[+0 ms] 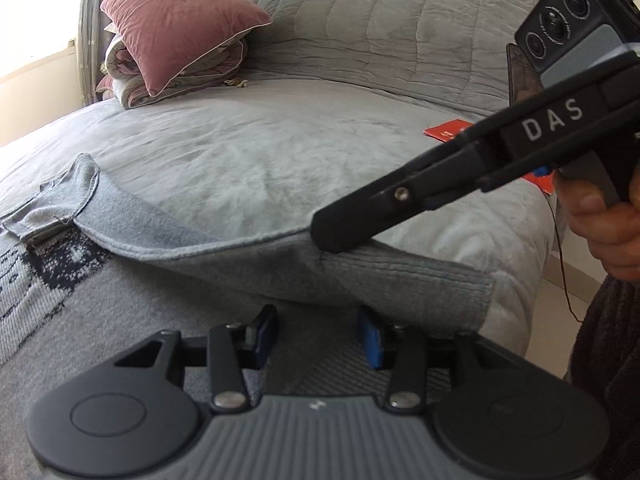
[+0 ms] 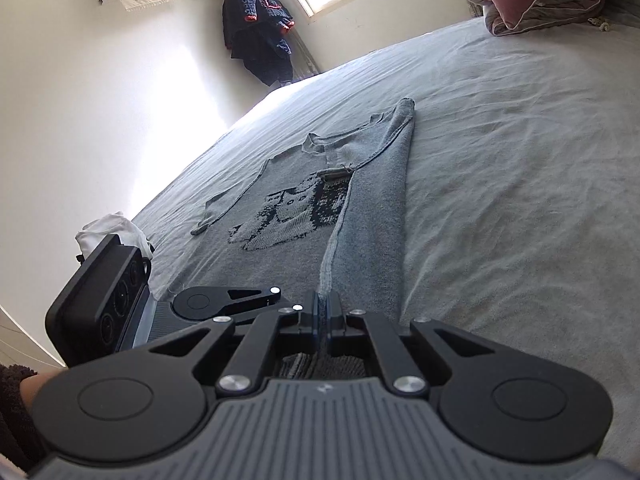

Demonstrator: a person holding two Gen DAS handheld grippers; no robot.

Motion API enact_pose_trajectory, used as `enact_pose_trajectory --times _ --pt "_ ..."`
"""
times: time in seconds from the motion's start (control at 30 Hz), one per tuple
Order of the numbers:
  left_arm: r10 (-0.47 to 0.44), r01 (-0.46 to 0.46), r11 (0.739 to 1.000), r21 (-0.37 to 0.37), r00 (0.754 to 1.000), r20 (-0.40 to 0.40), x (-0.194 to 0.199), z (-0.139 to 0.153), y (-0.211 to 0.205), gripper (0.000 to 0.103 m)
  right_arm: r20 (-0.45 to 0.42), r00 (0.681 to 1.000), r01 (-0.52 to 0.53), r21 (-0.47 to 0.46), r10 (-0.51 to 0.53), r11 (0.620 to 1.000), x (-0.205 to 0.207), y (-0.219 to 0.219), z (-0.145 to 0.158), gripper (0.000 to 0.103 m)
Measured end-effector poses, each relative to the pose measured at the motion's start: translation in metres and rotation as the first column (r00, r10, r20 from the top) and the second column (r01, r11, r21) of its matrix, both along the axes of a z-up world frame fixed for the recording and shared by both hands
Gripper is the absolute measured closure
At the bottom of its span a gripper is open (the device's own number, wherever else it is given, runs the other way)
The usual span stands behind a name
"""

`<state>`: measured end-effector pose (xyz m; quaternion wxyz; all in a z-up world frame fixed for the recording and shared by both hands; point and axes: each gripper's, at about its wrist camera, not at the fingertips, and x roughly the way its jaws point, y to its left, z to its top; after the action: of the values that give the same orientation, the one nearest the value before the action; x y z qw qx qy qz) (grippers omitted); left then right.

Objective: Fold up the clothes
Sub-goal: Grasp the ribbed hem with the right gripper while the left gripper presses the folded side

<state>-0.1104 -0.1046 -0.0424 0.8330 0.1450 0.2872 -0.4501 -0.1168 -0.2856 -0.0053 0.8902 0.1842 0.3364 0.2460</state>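
Note:
A grey knit sweater point(image 2: 360, 216) with a dark picture on its front lies on the bed point(image 2: 520, 200). Its right side is folded over the body. My right gripper point(image 2: 322, 312) is shut on the sweater's folded edge near the hem. In the left wrist view the right gripper point(image 1: 340, 232) pinches that same edge of the sweater point(image 1: 240, 264) and holds it slightly raised. My left gripper point(image 1: 318, 334) is open, its blue pads apart, low over the sweater just below the lifted fold. It also shows in the right wrist view point(image 2: 224, 304) at the left.
A pink pillow point(image 1: 180, 20) rests on a folded quilt point(image 1: 168, 76) at the head of the bed. A red packet point(image 1: 448, 132) lies on the bed's right side. Dark clothes point(image 2: 260, 28) hang by the window. A white cloth point(image 2: 108, 232) lies at the bed's left edge.

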Motion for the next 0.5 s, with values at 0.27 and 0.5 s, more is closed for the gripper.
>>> enact_pose_trajectory --times 0.27,0.5 --pt "-0.050 0.050 0.999 -0.013 0.998 -0.037 -0.028 0.001 0.010 0.059 -0.048 0.997 -0.062 -0.057 0.059 0.996 0.006 0.024 -0.013 0.099" --pt "-0.107 0.106 0.994 -0.015 0.992 -0.067 -0.047 0.001 0.023 0.052 -0.104 0.990 -0.107 -0.095 0.097 0.990 0.015 0.041 -0.031 0.099"
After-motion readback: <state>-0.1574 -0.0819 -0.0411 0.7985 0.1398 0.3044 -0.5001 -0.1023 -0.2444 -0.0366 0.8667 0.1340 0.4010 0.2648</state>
